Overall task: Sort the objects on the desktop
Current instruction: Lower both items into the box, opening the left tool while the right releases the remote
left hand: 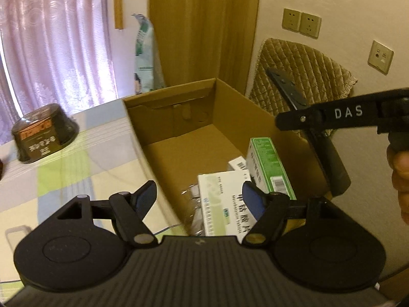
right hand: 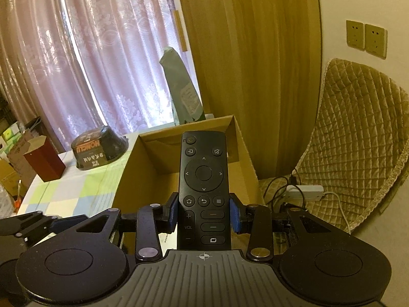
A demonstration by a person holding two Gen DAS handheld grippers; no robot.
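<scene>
Right claw (right hand: 204,215) pinches a black TV remote (right hand: 203,189) at its lower half, blue pads (right hand: 235,216) tight on both long edges. Remote lies flat, button face up, power key at the far end; nav ring, three round keys and VOL rocker are readable. Its tip hangs over the open cardboard box (right hand: 133,168) just ahead of the claw.

Left claw (left hand: 199,199) is spread wide with nothing between its fingers, hovering over the box's near corner. Below and just ahead of it, on the box floor: three medicine cartons, namely a white-green tablet carton (left hand: 222,202), a small white carton (left hand: 237,165) and a green carton (left hand: 268,168) leaning at the right wall, plus some clear wrap, too blurred to identify. Far half of the box floor is bare. Box walls stand upright, flaps folded in at the far end.

Left of the box, the worktop (left hand: 76,179) carries a checked cloth, mostly open. Far left on it: one upside-down black instant-noodle bowl (left hand: 43,134); in the right wrist view, one dark red carton (right hand: 46,161) sits at the worktop edge beyond it.

Far right of the claws: a quilted chair cover (right hand: 358,133) and one white power strip (right hand: 304,192).
</scene>
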